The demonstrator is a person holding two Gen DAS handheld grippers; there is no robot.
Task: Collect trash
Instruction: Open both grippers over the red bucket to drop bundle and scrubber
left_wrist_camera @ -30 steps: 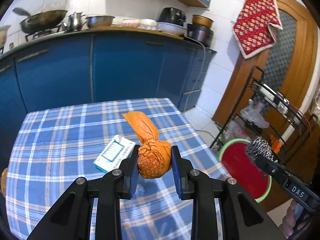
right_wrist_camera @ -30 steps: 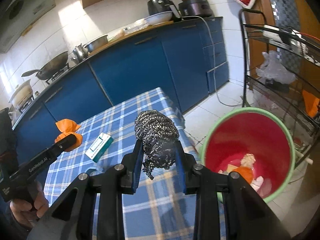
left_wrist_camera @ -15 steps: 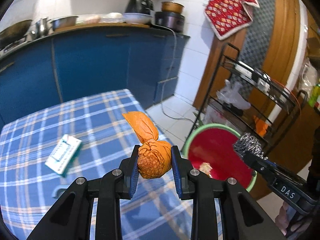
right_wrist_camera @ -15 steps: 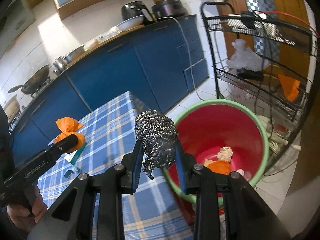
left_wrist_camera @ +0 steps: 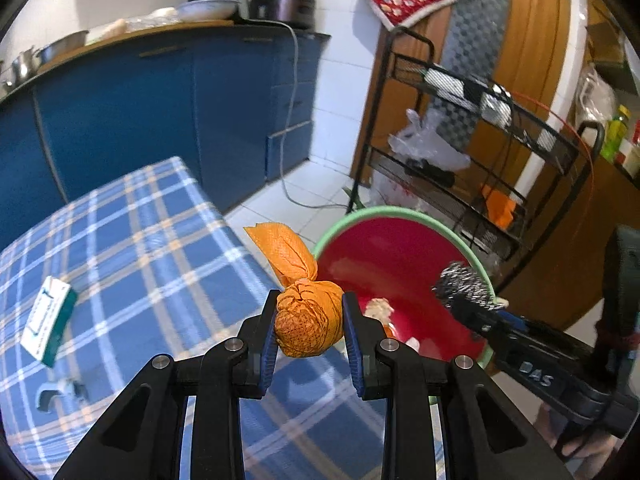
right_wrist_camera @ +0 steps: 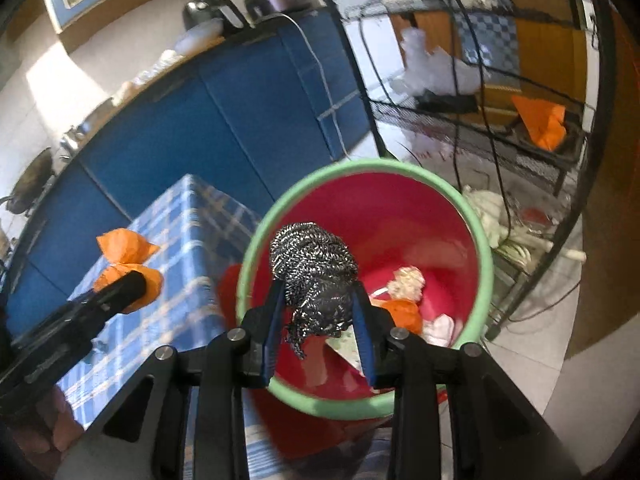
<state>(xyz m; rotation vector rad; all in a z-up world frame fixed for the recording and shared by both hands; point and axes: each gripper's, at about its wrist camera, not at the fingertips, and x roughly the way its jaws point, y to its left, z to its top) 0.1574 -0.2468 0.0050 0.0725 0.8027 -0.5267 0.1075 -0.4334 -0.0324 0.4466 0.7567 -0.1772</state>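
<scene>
My left gripper (left_wrist_camera: 310,300) is shut on a knotted orange bundle (left_wrist_camera: 308,328), held over the table corner beside the red bucket with a green rim (left_wrist_camera: 400,216). My right gripper (right_wrist_camera: 318,292) holds a steel wool scourer (right_wrist_camera: 312,256) above the bucket's mouth (right_wrist_camera: 360,166). Its jaws are opening, and the pads still touch the scourer. Crumpled white and orange trash (right_wrist_camera: 404,280) lies in the bucket's bottom. In the right wrist view the orange bundle (right_wrist_camera: 124,246) shows at the left. The scourer (left_wrist_camera: 462,284) hangs over the bucket's right rim in the left wrist view.
A green and white box (left_wrist_camera: 48,320) lies on the blue plaid tablecloth (left_wrist_camera: 140,240). A black wire rack (left_wrist_camera: 480,140) with bags stands behind the bucket. Blue cabinets (left_wrist_camera: 140,100) line the back wall, and a grey cord (left_wrist_camera: 292,120) hangs down them.
Both grippers have swung right from above the table toward the bucket and dropped lower. The scourer now hangs over the bucket's mouth. The orange bundle sits beside the rim.
</scene>
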